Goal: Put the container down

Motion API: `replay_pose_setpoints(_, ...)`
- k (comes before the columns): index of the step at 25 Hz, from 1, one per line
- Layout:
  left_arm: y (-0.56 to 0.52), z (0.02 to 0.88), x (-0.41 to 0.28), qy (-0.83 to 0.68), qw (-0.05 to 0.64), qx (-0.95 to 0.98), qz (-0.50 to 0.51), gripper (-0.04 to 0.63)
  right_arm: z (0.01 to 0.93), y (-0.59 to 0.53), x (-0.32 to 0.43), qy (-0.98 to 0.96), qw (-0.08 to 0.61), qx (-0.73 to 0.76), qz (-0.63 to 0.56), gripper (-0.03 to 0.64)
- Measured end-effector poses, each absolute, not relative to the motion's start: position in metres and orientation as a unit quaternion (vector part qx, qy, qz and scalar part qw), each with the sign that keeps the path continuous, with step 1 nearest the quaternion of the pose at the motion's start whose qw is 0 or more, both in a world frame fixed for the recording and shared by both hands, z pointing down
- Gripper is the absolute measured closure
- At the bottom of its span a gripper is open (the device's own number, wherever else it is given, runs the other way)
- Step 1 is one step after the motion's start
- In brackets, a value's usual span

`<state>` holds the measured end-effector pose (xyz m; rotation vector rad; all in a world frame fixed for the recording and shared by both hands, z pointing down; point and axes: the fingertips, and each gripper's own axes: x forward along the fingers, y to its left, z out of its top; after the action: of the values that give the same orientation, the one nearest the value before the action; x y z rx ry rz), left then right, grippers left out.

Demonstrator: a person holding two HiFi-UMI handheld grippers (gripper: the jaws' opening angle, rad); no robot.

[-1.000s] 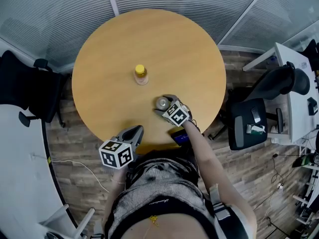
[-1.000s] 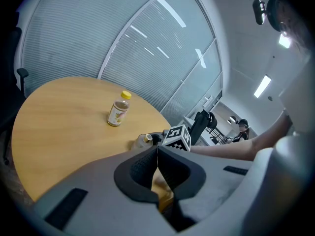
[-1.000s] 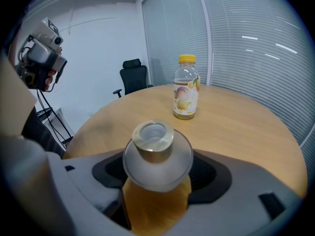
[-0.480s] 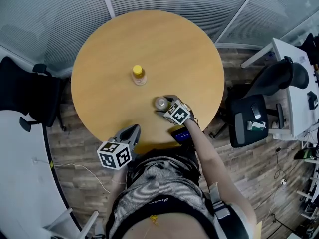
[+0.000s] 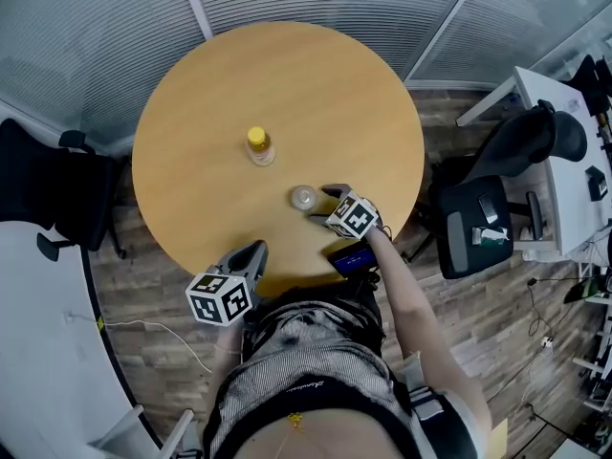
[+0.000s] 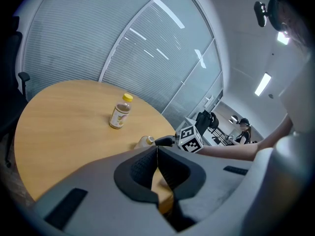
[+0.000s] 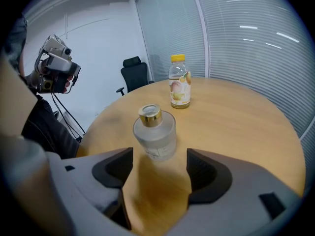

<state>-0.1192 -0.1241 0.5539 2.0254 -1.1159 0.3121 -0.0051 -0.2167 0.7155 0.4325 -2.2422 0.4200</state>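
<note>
bright even ceiling light, fisheye-warped edges, sharp.

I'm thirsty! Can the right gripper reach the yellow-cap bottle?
Probably yes, but not straight: the frosted container stands just ahead of the open right gripper, with the bottle farther behind it. Going around looks possible.

Frosted glass container (image 7: pixel 154 132), shiny gold cap (image 7: pixel 149 113), smooth matt wooden table (image 5: pixel 316 94).

Left gripper view: container (image 6: pixel 144 140) mostly hidden behind left tool (image 6: pixel 157 149); bottle (image 6: pixel 119 114) label print too small to read
</note>
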Motion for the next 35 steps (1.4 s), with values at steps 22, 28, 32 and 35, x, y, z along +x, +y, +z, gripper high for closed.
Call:
replay_pose_setpoints(22,-0.126,0.55,-0.103,-0.416,0.381,0.815,0.132,0.574,0.608,-0.223,0.015,-0.919,0.328,0.218,0.027,0.575)
replay_pose_setpoints(28,-0.135,0.531,-0.093,-0.425,0.348,0.827,0.118,0.574,0.565,-0.209,-0.001,-0.936,0.273,0.219,0.032,0.576)
replay_pose_setpoints(32,-0.142,0.517,-0.085,-0.419,0.337,0.837,0.101,0.574,0.543,-0.198,-0.013,-0.947,0.238,0.209,0.046,0.577)
replay_pose_setpoints(35,-0.145,0.506,-0.079,-0.417,0.319,0.846,0.093,0.574,0.526,-0.189,-0.021,-0.954,0.217,0.197,0.058,0.578)
